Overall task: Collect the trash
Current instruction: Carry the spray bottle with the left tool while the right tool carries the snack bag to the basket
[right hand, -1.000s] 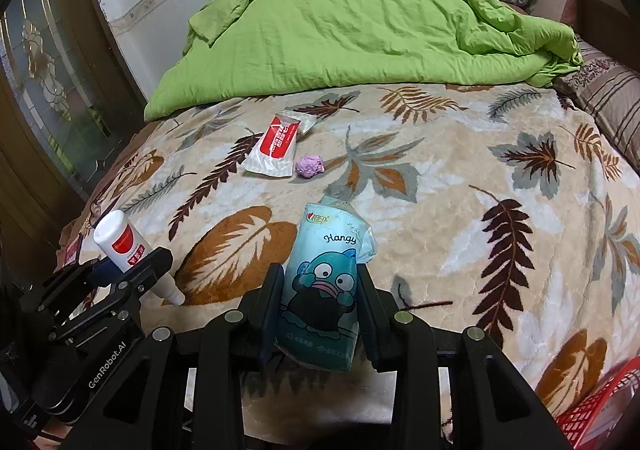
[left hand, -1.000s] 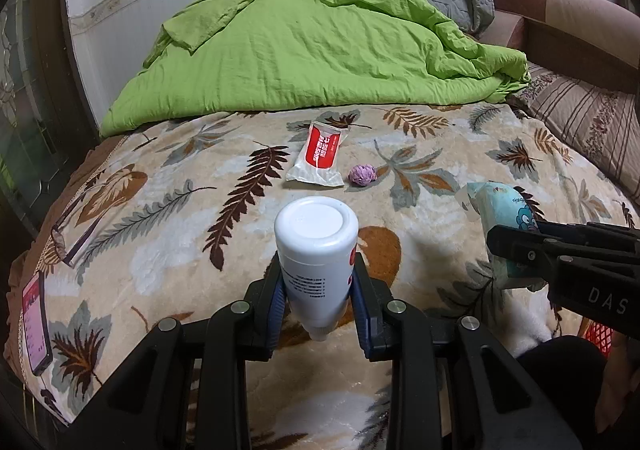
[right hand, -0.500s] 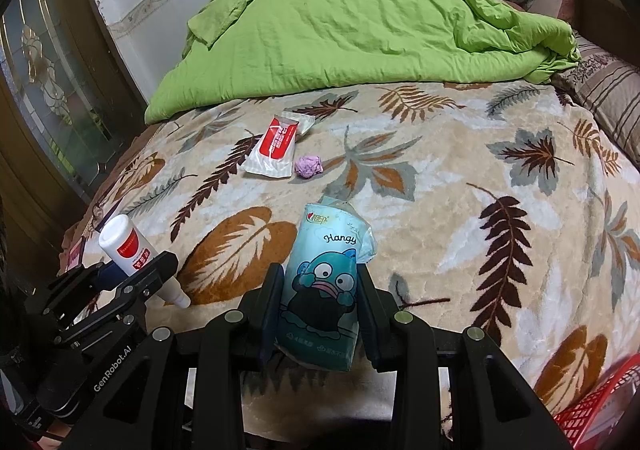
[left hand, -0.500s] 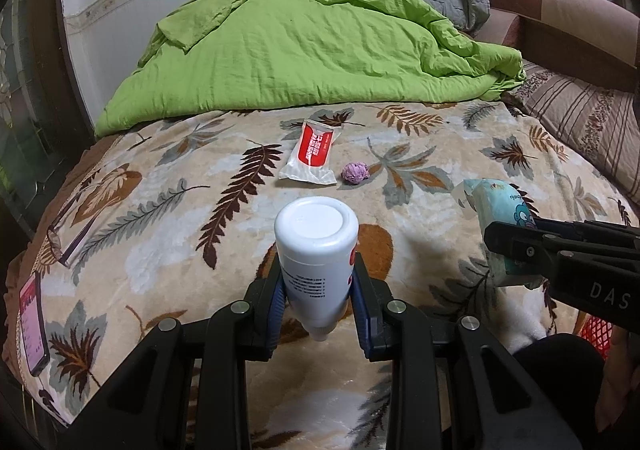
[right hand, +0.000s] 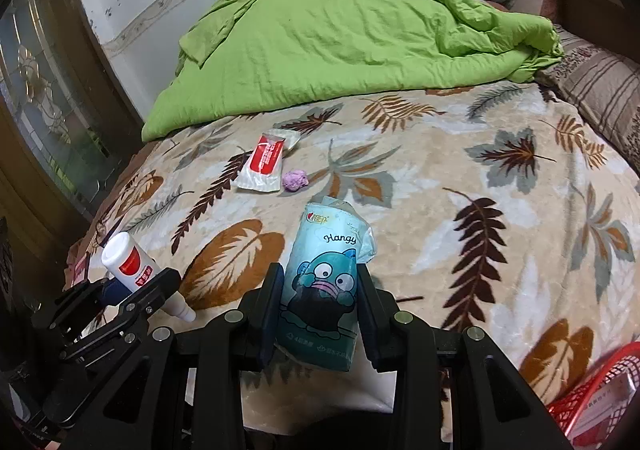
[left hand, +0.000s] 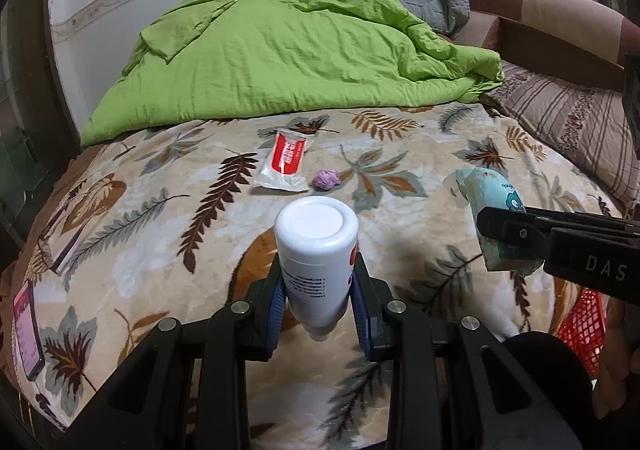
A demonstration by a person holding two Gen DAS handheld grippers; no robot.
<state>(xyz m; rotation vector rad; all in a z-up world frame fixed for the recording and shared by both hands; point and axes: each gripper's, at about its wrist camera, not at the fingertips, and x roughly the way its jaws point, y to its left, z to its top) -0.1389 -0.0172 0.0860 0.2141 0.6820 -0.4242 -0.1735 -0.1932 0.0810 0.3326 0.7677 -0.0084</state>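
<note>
Left wrist view: we take the leaf-print blanket (left hand: 420,153) as our landmark. At its left edge lies what may be a phone (left hand: 27,326); the fisheye rim blurs it. Above the blanket's near part, our left gripper (left hand: 318,296) clamps a white bottle (left hand: 316,250), base pointing away. Mid-blanket lie a red-and-white wrapper (left hand: 285,161) and, just right of it, a purple wad (left hand: 326,179). Further right, our right gripper (right hand: 318,316) clamps a blue tissue pack (right hand: 324,282). A red basket (right hand: 596,390) sits off the blanket's near right corner.
</note>
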